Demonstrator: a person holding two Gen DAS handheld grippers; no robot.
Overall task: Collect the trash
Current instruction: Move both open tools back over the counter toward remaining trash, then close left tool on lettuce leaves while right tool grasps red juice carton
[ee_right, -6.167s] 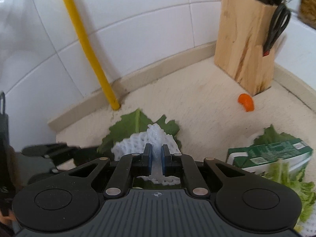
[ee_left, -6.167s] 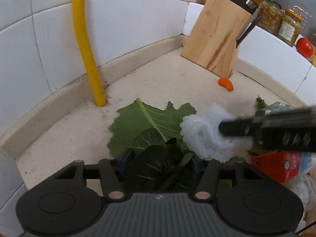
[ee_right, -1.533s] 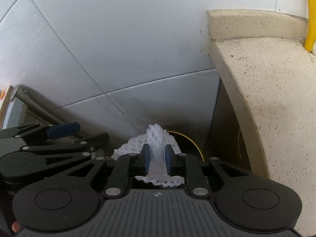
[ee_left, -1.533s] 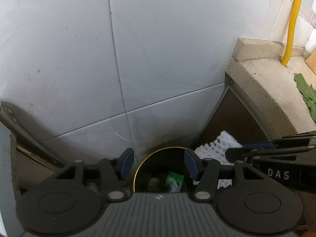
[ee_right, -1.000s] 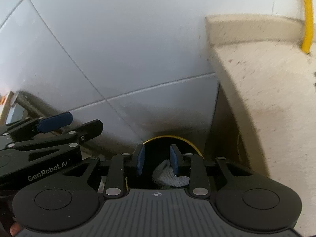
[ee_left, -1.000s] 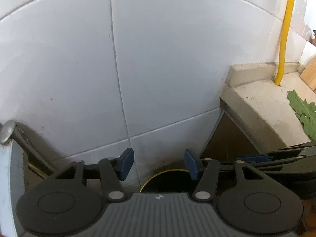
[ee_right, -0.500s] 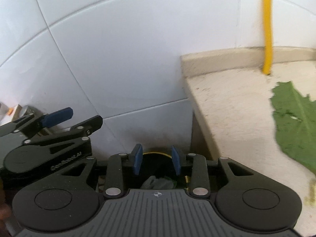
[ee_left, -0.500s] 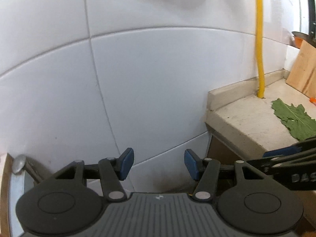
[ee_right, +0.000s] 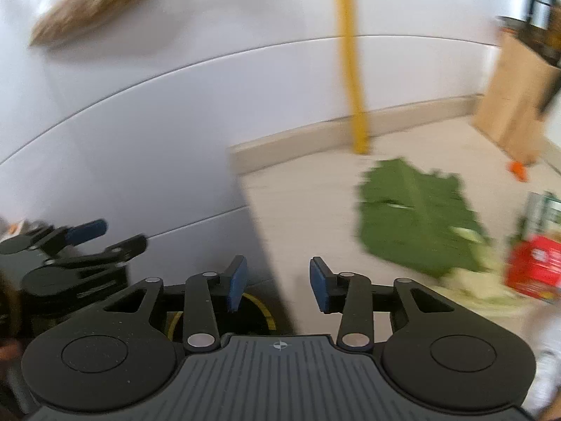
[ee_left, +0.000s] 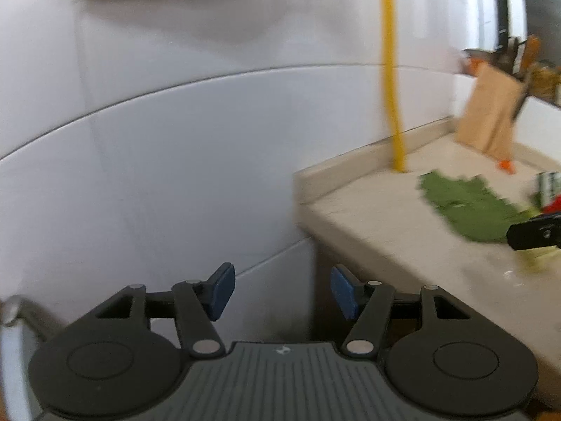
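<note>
Both tongs are empty, jaws opening: left gripper point(ee_left: 279, 291) faces the tiled wall point(ee_left: 168, 147), right gripper point(ee_right: 277, 286) sits over the counter point(ee_right: 308, 210) edge near a green leaf point(ee_right: 417, 217).

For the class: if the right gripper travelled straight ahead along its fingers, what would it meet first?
Probably the end edge of the countertop, which lies straight ahead of the right gripper. Its jaws are opening with nothing between them. Depth is unclear in the blurred picture.
</note>
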